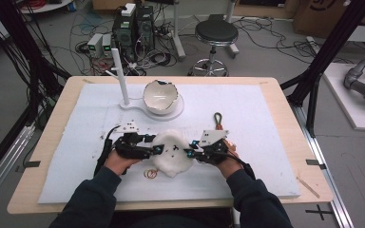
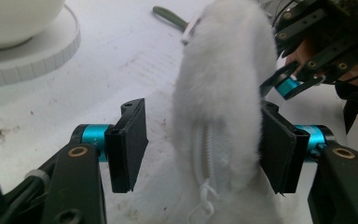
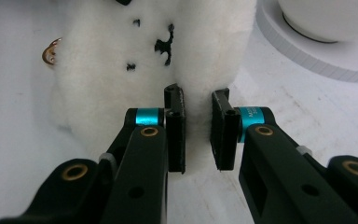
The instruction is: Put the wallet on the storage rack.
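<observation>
A white plush toy lies on the white mat between both grippers. In the left gripper view the plush toy stands on edge with a white zipper facing me. My left gripper straddles it with jaws apart: the right pad rests against the fur and the left pad stands clear. My right gripper pinches a fold of the plush toy below its black stitched marks. In the high view the left gripper and right gripper flank the toy.
A white bowl sits on a round white base beside a white upright post at the back. A brown loop lies behind the right hand. Gold rings lie just in front of the toy. The white mat covers the wooden table.
</observation>
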Motion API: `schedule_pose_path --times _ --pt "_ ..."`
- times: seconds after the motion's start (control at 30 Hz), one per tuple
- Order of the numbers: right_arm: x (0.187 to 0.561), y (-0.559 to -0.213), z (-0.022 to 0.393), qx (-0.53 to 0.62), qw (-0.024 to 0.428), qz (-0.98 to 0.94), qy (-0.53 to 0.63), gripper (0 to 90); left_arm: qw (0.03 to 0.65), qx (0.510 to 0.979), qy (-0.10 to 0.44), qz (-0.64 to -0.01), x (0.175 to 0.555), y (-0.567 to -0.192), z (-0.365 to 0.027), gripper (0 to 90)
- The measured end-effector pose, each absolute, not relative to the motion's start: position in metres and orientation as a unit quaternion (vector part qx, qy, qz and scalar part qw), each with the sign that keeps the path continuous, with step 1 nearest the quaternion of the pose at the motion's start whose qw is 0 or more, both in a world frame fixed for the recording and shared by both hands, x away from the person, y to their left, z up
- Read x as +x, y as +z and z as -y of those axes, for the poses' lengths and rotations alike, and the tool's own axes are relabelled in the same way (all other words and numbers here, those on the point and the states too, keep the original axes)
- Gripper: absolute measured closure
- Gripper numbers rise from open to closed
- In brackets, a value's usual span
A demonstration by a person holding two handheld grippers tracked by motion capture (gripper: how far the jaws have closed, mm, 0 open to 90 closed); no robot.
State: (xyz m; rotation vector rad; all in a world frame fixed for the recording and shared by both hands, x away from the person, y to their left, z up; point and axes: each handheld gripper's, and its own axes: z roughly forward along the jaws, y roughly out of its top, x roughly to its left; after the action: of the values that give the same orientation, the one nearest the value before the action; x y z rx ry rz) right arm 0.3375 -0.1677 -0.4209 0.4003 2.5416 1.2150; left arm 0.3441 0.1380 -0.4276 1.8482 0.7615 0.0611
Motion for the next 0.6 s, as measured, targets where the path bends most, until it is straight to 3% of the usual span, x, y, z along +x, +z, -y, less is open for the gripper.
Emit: schedule_pose_path --times 0.1,0.13,0.23,0.3,0.37,0.4,0.43,0.47,0.53,0.57,0.6 --pt "0.337 -0.420 0.168 0.133 0.152 -0.883 0.423 79.1 0.548 0.776 0.012 -0.314 0.345 -0.428 -0.139 41.6" --pt "0.337 -0.420 0.169 0.131 0.156 -0.882 0.425 79.0 0.553 0.780 0.014 -0.293 0.343 -0.427 -0.139 60.6" --pt "0.337 -0.420 0.169 0.138 0.154 -0.881 0.425 77.6 0.558 0.782 0.034 -0.276 0.340 -0.424 -0.138 71.4" --pt "0.341 -0.419 0.172 0.170 0.133 -0.870 0.443 54.7 0.571 0.782 0.057 -0.242 0.337 -0.419 -0.136 73.2" --pt "0.344 -0.421 0.173 0.190 0.113 -0.861 0.459 41.6 0.581 0.784 0.062 -0.211 0.334 -0.416 -0.134 73.9" --pt "0.345 -0.422 0.172 0.191 0.107 -0.861 0.459 42.1 0.582 0.786 0.066 -0.200 0.333 -0.414 -0.132 74.0" --pt "0.345 -0.423 0.172 0.185 0.105 -0.864 0.456 48.1 0.582 0.786 0.066 -0.199 0.332 -0.414 -0.131 73.9" --pt "0.345 -0.423 0.170 0.173 0.100 -0.868 0.455 63.6 0.578 0.786 0.067 -0.210 0.333 -0.414 -0.130 72.9" --pt "0.342 -0.422 0.169 0.159 0.101 -0.874 0.448 66.7 0.574 0.784 0.064 -0.227 0.334 -0.414 -0.130 69.2" --pt "0.338 -0.420 0.168 0.135 0.129 -0.878 0.441 73.4 0.572 0.776 0.055 -0.262 0.337 -0.416 -0.132 49.8" --pt "0.337 -0.419 0.168 0.131 0.137 -0.878 0.439 73.9 0.571 0.773 0.048 -0.272 0.338 -0.416 -0.133 45.3"
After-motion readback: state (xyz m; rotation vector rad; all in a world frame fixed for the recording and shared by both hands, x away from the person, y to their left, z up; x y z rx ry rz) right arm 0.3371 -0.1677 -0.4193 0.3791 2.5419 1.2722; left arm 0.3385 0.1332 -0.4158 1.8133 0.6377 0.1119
